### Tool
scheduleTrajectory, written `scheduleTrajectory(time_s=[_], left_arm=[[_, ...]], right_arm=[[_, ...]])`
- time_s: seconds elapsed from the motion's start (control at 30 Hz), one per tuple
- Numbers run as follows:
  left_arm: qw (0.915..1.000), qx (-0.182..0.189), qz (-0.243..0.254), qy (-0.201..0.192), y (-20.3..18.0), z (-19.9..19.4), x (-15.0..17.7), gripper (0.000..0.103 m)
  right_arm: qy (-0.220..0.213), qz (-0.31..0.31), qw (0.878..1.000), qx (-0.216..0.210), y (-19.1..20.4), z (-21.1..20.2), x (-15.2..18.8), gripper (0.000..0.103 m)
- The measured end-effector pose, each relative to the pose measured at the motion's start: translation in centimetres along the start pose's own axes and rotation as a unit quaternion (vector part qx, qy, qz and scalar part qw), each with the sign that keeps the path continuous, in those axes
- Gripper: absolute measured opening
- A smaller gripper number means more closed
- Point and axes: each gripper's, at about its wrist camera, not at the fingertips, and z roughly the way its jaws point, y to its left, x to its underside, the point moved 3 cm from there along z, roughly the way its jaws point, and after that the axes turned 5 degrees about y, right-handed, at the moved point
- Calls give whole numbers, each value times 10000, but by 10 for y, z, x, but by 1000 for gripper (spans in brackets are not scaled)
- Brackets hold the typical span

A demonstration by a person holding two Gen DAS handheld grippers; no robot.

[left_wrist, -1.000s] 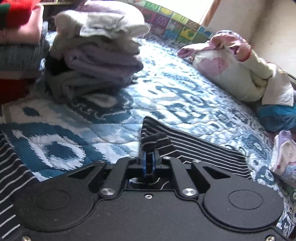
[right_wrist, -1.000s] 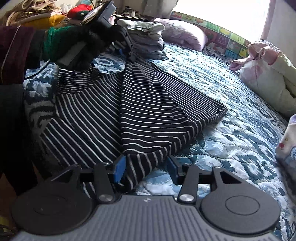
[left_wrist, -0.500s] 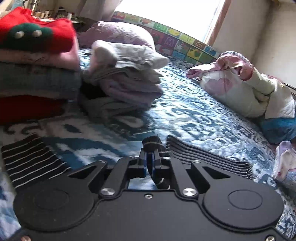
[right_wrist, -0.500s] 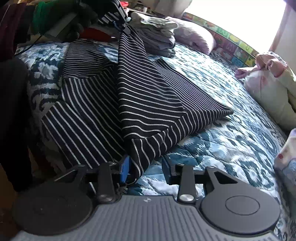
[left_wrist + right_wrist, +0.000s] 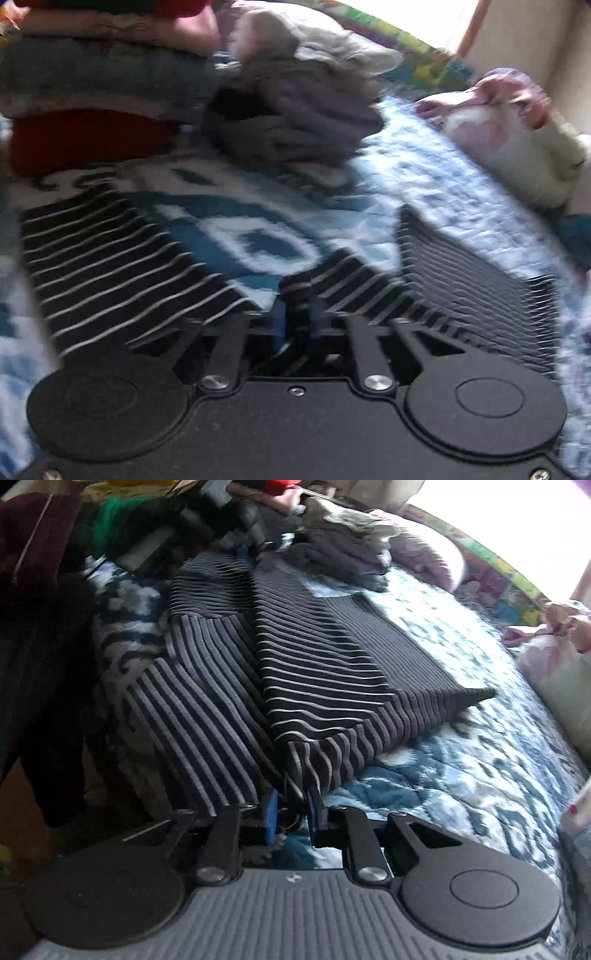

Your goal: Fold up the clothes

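A black garment with thin white stripes (image 5: 317, 672) lies spread on the blue and white patterned bedspread (image 5: 461, 768). My right gripper (image 5: 291, 808) is shut on the garment's near hem. My left gripper (image 5: 299, 314) is shut on the far edge of the same garment (image 5: 118, 266), held low over the bed; it shows at the top of the right wrist view (image 5: 236, 528), gripped by a green-sleeved hand. One side of the garment is folded over its middle.
A stack of folded grey and lilac clothes (image 5: 295, 110) sits beyond the garment, with a second stack of red, grey and pink items (image 5: 92, 92) to its left. A pile of pink and white clothes (image 5: 517, 140) lies at the right. A lilac pillow (image 5: 432, 554) is behind.
My left gripper has dropped lower and carried the garment's far edge across. My right gripper has closed from open onto the near hem. The fold now lies flatter on the bed.
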Motion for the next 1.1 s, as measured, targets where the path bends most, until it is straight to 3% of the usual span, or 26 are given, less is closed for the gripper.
scheduleTrajectory(time_s=[0.1, 0.2, 0.3, 0.4, 0.5, 0.57, 0.63, 0.73, 0.77, 0.83, 1.0, 1.1], left_arm=[[9982, -205, 435, -354, -27, -19, -3, 32], [9928, 587, 1011, -251, -84, -22, -4, 35], [9739, 1484, 1717, -19, -158, -18, 1, 40], [9530, 2062, 2211, 190, -225, -4, 6, 43], [9406, 2238, 2522, 409, -273, 23, 7, 43], [9375, 2248, 2589, 596, -295, 45, 7, 43], [9367, 2214, 2611, 741, -308, 64, 7, 40], [9363, 2224, 2554, 926, -319, 84, 8, 21], [9373, 2170, 2557, 951, -321, 89, 8, 6], [9450, 2033, 2388, 932, -314, 91, 4, 6], [9694, 1858, 1399, 791, -264, 93, -18, 6], [9718, 1847, 1010, 1060, -243, 112, -17, 6]], right_arm=[[-34, 75, 9999, 78, -1, 3, -1, 25], [-30, -7, 9999, 97, 0, 6, -3, 25], [-14, 13, 9999, 135, -3, 8, -4, 26], [-2, 121, 9997, 196, -7, 10, -4, 26], [-12, 217, 9997, 121, -7, 11, -2, 25], [-23, 265, 9996, 0, -6, 11, -1, 18], [-38, 294, 9995, -80, -7, 11, 0, 16], [-48, 317, 9993, -173, -8, 11, 1, 16], [-52, 333, 9992, -199, -9, 11, 2, 16], [-68, 356, 9990, -244, -10, 11, 2, 16], [-99, 381, 9985, -374, -13, 12, 4, 16], [-112, 382, 9983, -434, -13, 11, 5, 16]])
